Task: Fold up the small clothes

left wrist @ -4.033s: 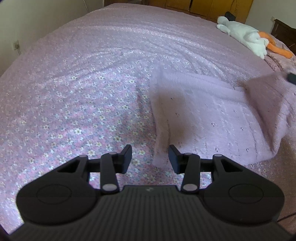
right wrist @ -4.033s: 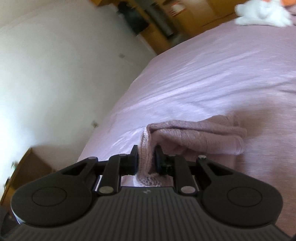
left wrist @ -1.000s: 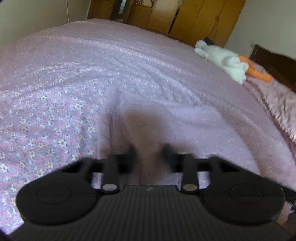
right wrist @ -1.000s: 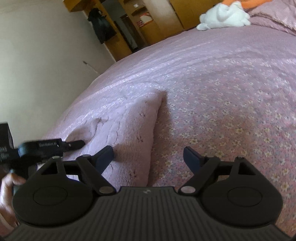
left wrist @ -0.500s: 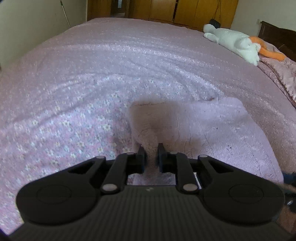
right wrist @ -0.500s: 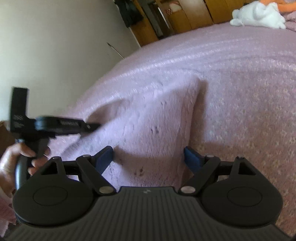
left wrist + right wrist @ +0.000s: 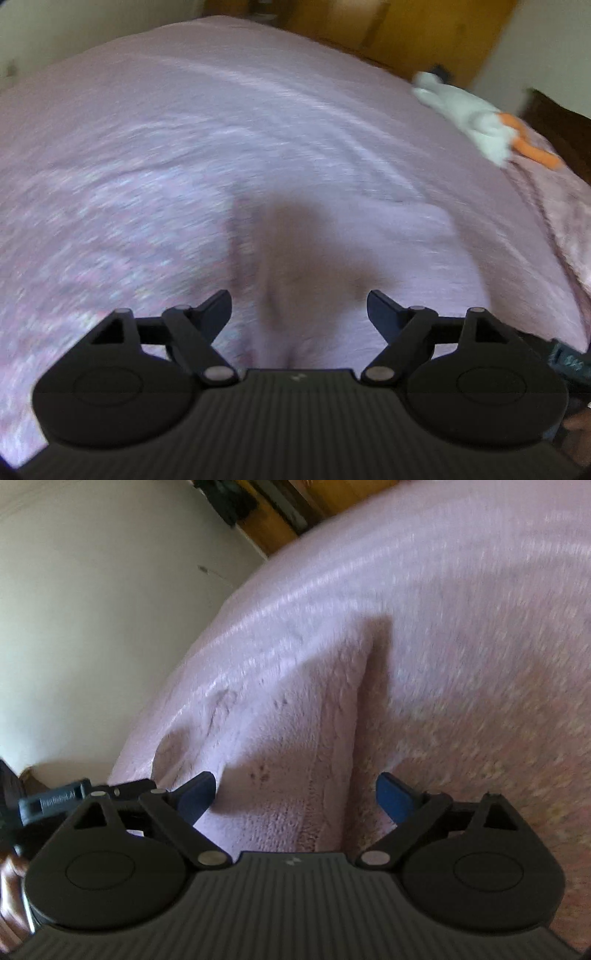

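Note:
A pale pink knitted garment (image 7: pixel 369 254) lies folded on the floral pink bedspread (image 7: pixel 110 184). My left gripper (image 7: pixel 299 308) is open just above the garment's near edge, with nothing between its fingers. In the right wrist view the same garment (image 7: pixel 288 731) runs away from me in a long folded strip. My right gripper (image 7: pixel 297 792) is open over its near end, one fingertip (image 7: pixel 197 790) on each side of the knit. The left gripper's black body (image 7: pixel 55 799) shows at the left edge there, held by a person's hand (image 7: pixel 11 890).
A white plush toy with orange parts (image 7: pixel 476 122) lies at the far right of the bed. Wooden wardrobes (image 7: pixel 388 33) stand behind the bed. A pale wall (image 7: pixel 92 609) runs along the bed's left side. Both views are blurred by motion.
My left gripper was shut on the garment's near edge half a second ago and is open now. The right gripper stays open and has shifted a little over the garment's end.

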### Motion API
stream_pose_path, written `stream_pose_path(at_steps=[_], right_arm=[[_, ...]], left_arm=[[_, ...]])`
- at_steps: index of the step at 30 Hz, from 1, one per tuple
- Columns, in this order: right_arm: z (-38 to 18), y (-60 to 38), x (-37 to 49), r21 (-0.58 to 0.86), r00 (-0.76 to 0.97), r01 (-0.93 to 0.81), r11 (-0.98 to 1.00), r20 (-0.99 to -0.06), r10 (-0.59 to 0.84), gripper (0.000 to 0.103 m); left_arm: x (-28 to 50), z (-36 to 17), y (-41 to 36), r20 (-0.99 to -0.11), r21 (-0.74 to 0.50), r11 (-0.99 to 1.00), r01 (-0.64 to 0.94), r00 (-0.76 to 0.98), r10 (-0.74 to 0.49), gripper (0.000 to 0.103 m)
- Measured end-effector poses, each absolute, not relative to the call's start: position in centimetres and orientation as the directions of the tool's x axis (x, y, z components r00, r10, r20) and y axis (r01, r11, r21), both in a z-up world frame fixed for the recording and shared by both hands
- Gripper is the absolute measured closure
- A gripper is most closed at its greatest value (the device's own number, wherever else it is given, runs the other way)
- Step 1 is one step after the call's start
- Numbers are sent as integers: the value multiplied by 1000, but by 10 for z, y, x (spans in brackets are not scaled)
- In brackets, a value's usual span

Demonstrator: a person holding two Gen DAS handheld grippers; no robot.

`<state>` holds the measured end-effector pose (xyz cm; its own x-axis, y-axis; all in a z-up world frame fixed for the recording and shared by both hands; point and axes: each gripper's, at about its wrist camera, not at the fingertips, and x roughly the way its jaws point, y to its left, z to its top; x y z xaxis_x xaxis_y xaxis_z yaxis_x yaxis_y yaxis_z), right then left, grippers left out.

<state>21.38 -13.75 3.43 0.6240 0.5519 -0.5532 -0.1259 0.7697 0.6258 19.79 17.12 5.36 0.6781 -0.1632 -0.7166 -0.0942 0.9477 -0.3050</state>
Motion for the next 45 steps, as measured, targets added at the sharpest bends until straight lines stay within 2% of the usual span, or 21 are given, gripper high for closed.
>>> stream_pose_path(at_steps=[4, 9, 15, 19, 20, 21, 22, 23, 24, 25, 29, 34, 40, 45], right_arm=[[26, -129, 216, 638, 634, -126, 759, -537, 556, 3], [22, -131, 210, 685, 616, -142, 715, -504, 606, 3], [18, -138, 217, 752, 606, -104, 651, -471, 641, 3], [17, -137, 223, 780, 596, -90, 619, -455, 662, 3], [16, -136, 225, 781, 593, -90, 618, -457, 663, 4], [16, -134, 227, 777, 593, -86, 624, -463, 659, 11], [18, -134, 227, 765, 593, -76, 640, -481, 646, 30], [19, -132, 230, 744, 591, -58, 665, -511, 624, 40], [20, -132, 231, 740, 585, -48, 671, -523, 619, 42], [23, -134, 230, 746, 585, -50, 665, -518, 625, 46], [55, -136, 211, 715, 596, -107, 691, -510, 620, 49], [84, -155, 183, 706, 579, -98, 702, -533, 617, 49], [100, -184, 128, 665, 576, -86, 742, -574, 581, 48], [97, -196, 82, 636, 582, -36, 771, -613, 534, 48]], left_arm=[[194, 43, 187, -723, -395, 909, -130, 655, -220, 21], [196, 39, 192, -661, -516, 854, -66, 665, -348, 21], [212, 19, 178, -701, -519, 853, -62, 602, -382, 22], [216, 15, 172, -682, -523, 852, -34, 616, -394, 23], [218, 15, 170, -680, -529, 848, -34, 616, -399, 27], [219, 14, 170, -678, -537, 843, -38, 615, -404, 37], [220, 13, 170, -678, -542, 839, -41, 612, -408, 41], [220, 13, 170, -674, -550, 834, -40, 612, -414, 51], [219, 14, 172, -669, -556, 830, -40, 614, -419, 57], [218, 16, 174, -664, -565, 824, -41, 616, -424, 59], [208, 29, 172, -648, -577, 816, -26, 623, -439, 63], [177, 41, 157, -616, -637, 771, 0, 602, -508, 64], [119, 46, 123, -592, -658, 750, 63, 573, -567, 64], [80, 43, 96, -619, -631, 769, 105, 529, -580, 64]])
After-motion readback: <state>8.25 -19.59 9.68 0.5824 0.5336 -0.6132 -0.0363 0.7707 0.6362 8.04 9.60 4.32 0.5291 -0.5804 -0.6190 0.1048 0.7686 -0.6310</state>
